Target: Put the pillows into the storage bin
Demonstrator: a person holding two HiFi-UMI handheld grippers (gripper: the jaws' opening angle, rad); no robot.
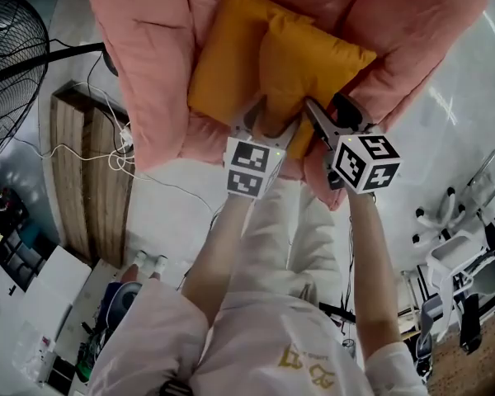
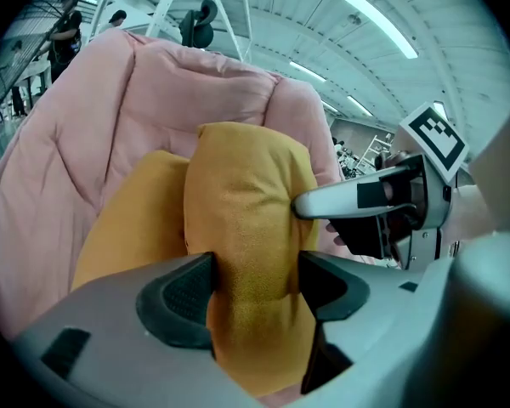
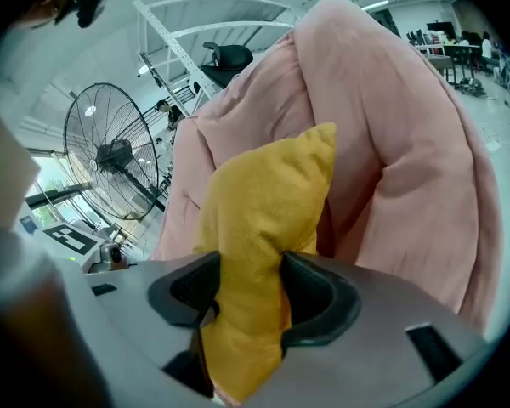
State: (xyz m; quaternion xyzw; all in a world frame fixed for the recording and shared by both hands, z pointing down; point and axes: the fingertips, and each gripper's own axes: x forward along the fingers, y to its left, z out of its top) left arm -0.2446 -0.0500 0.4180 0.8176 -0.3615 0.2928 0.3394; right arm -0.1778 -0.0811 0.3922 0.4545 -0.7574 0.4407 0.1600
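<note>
A yellow pillow lies on a big pink padded cushion, overlapping a second yellow pillow to its left. My left gripper is shut on the near edge of the front pillow, with the fabric bunched between its pads. My right gripper is shut on the same pillow close by on the right, next to a corner that stands up. The right gripper shows at the right of the left gripper view. No storage bin is in view.
A large black floor fan stands at the upper left, also seen as the fan in the right gripper view. A wooden board with white cables lies left of me. White boxes sit at the lower left, a white chair at the right.
</note>
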